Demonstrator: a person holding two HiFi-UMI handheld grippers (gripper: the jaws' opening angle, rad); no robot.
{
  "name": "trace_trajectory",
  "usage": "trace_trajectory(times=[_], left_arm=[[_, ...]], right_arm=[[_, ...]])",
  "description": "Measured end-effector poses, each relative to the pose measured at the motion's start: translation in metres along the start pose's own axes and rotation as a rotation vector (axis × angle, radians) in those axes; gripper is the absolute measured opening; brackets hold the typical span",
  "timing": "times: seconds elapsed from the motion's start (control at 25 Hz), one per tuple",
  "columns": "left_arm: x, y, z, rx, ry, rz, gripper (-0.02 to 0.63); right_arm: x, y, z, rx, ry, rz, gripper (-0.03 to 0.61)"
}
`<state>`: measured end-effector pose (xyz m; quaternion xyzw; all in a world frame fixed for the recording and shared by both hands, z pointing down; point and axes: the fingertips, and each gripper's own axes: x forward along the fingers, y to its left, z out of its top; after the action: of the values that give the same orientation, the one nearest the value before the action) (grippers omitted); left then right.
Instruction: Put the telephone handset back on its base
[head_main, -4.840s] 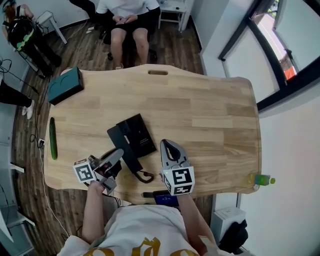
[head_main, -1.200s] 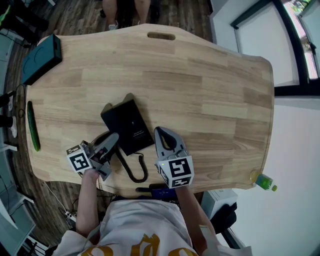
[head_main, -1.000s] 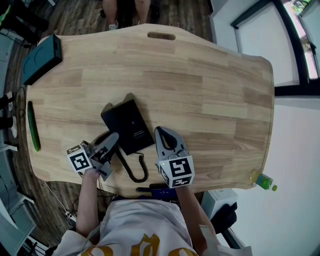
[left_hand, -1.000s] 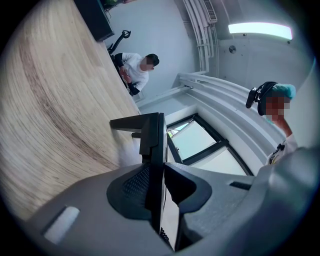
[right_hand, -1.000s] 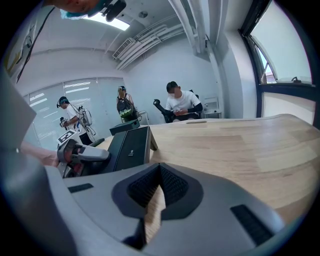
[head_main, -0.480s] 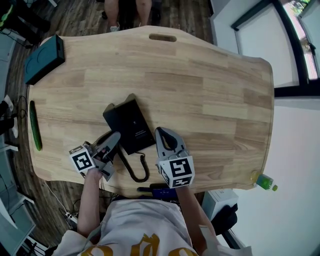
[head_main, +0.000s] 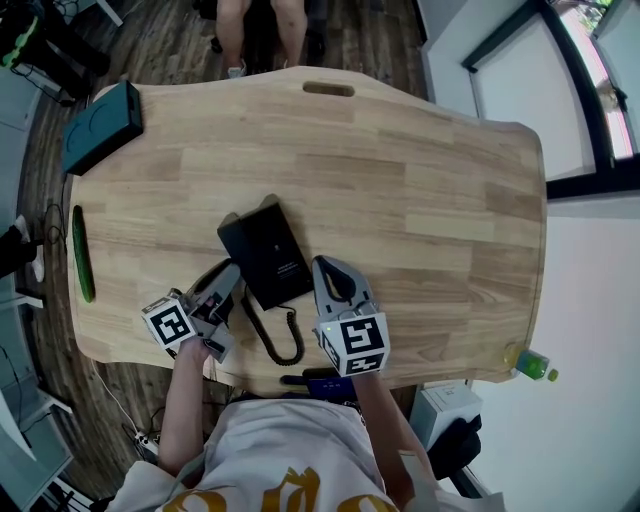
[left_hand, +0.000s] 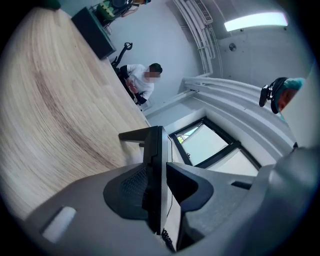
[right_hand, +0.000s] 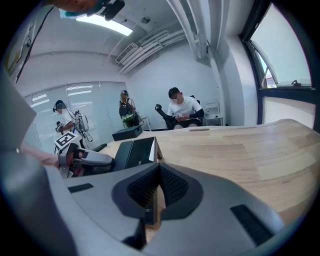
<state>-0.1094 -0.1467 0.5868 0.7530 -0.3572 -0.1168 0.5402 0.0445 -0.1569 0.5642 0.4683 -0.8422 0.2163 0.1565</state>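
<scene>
Whereas the view from nearly five seconds back shows the handset (left_hand: 154, 167) lying flat on the table (head_main: 420, 200) along the near-left side of the base (head_main: 268, 250), we now find it up between the jaws of the left gripper (head_main: 228, 282). They are clamped on it one above the other, with the gripper rolled on its side. The cord (head_main: 280, 340), bunched near the table edge in that older view, now trails in a loose loop from the base toward us.

Over the last second we see almost no change between the grippers and the phone (only the head camera drifts a little). So we judge that the carry is over and the handset sits right at the left edge of the base, low over it. Whether it already rests in its cradle we cannot tell.

The right gripper (right_hand: 158, 170) hovers just right of the base with its jaws drawn together on nothing. What is left, we think, is to settle the handset squarely, let go, and mind that the cord does not drag it askew.
</scene>
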Motion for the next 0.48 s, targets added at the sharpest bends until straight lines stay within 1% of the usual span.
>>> trace_trajectory(times=[0.12, 0.24, 0.48], left_arm=[[-0.008, 0.005, 0.003, 0.122, 0.002, 0.072, 0.101], [-0.013, -0.001, 0.002, 0.237, 0.019, 0.116, 0.101], [-0.016, -0.032, 0.007, 0.415, 0.014, 0.134, 0.1]], right_arm=[[-0.003, 0.005, 0.007, -0.005, -0.017, 0.005, 0.003], [-0.009, 0.008, 0.01, -0.014, -0.027, 0.006, 0.003], [-0.023, 0.021, 0.024, -0.054, -0.058, 0.013, 0.003]])
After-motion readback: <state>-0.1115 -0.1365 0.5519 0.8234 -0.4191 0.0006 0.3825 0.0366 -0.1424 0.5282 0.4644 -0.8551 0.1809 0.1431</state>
